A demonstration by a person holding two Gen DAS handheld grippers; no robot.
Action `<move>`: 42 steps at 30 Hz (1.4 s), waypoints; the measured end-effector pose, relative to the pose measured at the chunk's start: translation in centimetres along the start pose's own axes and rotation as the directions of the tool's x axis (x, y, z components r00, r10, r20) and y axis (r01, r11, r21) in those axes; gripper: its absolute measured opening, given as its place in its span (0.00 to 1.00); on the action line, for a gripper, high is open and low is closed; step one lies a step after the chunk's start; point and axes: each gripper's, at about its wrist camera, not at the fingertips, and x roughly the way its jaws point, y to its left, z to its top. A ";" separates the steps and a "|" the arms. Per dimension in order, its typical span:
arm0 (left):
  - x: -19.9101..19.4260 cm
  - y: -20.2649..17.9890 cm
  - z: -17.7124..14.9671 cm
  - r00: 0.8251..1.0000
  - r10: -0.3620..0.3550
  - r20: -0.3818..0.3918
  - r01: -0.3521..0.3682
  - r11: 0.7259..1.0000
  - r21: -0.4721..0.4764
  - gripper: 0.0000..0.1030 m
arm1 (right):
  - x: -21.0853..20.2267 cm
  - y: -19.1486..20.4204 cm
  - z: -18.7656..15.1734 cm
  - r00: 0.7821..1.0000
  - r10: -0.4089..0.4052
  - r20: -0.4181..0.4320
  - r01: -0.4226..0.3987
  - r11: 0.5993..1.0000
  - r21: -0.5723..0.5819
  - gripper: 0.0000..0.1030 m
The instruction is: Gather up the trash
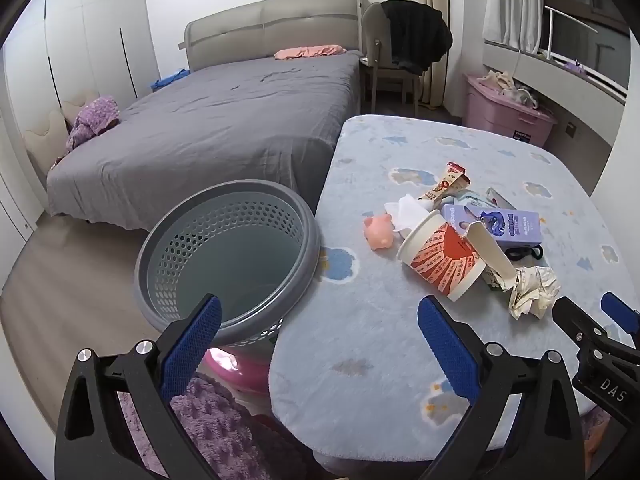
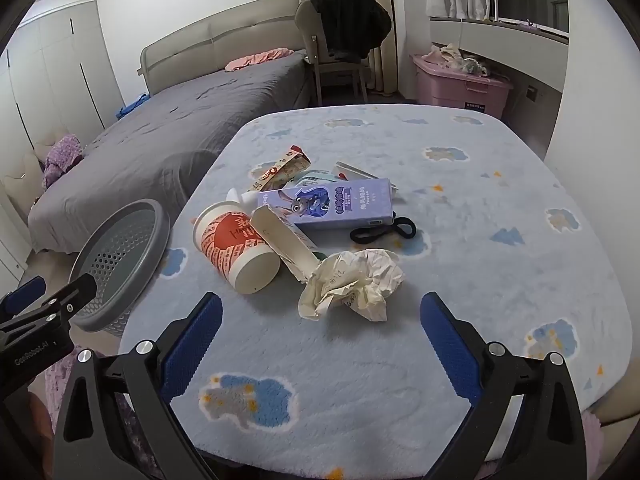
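Trash lies piled on a table with a blue fleece cover [image 2: 460, 264]: a tipped red-and-white paper cup [image 2: 236, 244] [image 1: 440, 260], a crumpled paper ball [image 2: 352, 284] [image 1: 534, 290], a purple carton box [image 2: 328, 204] [image 1: 496, 226], a torn white box flap [image 2: 284, 242], a snack wrapper [image 2: 280, 170] [image 1: 448, 182], tissue [image 1: 408, 210] and a pink pig toy [image 1: 378, 230]. A grey perforated bin [image 1: 228, 256] [image 2: 120, 264] stands at the table's left. My left gripper [image 1: 320, 344] is open and empty between bin and table. My right gripper [image 2: 320, 340] is open and empty, just short of the paper ball.
A black hair tie [image 2: 384, 230] lies beside the purple box. A bed with a grey sheet [image 1: 224, 128] stands behind the bin. A chair with dark clothes [image 1: 404, 52] and a pink storage box [image 1: 508, 114] stand at the back. A purple blanket [image 1: 216, 428] lies below the left gripper.
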 end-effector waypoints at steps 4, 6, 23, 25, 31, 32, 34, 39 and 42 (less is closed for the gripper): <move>0.0 0.0 0.0 1.000 -0.002 0.002 0.002 1.000 0.000 0.94 | -0.3 0.1 -0.1 1.000 -0.002 -0.003 0.002 1.000 -0.002 0.92; -0.1 0.0 0.1 1.000 -0.003 0.004 0.003 1.000 0.002 0.94 | -0.4 0.2 0.0 1.000 -0.002 -0.004 0.002 1.000 -0.002 0.92; -1.7 0.4 -0.2 1.000 0.006 0.026 -0.006 1.000 0.007 0.94 | -2.2 0.8 -0.1 0.999 0.012 0.031 -0.011 1.000 -0.013 0.92; -1.8 0.3 -0.3 1.000 0.006 0.029 -0.006 1.000 0.008 0.94 | -2.4 0.8 -0.2 0.999 0.011 0.034 -0.010 1.000 -0.014 0.92; -2.4 0.3 -0.4 0.999 0.009 0.041 -0.010 1.000 0.008 0.94 | -2.9 0.8 -0.5 0.999 0.014 0.046 -0.013 1.000 -0.012 0.92; -2.5 0.3 -0.5 0.999 0.009 0.042 -0.010 1.000 0.008 0.94 | -3.0 0.9 -0.5 0.999 0.015 0.048 -0.014 1.000 -0.012 0.92; -2.6 0.3 -0.5 0.999 0.010 0.045 -0.010 1.000 0.007 0.94 | -3.2 0.9 -0.6 0.999 0.016 0.051 -0.015 1.000 -0.012 0.92; -3.0 0.2 -0.7 0.999 0.009 0.052 -0.009 1.000 0.011 0.94 | -3.4 0.8 -0.8 0.998 0.019 0.056 -0.018 1.000 -0.011 0.92; -3.3 0.0 -0.8 0.998 0.009 0.057 -0.010 1.000 0.013 0.94 | -3.6 0.7 -0.8 0.998 0.020 0.060 -0.020 1.000 -0.009 0.92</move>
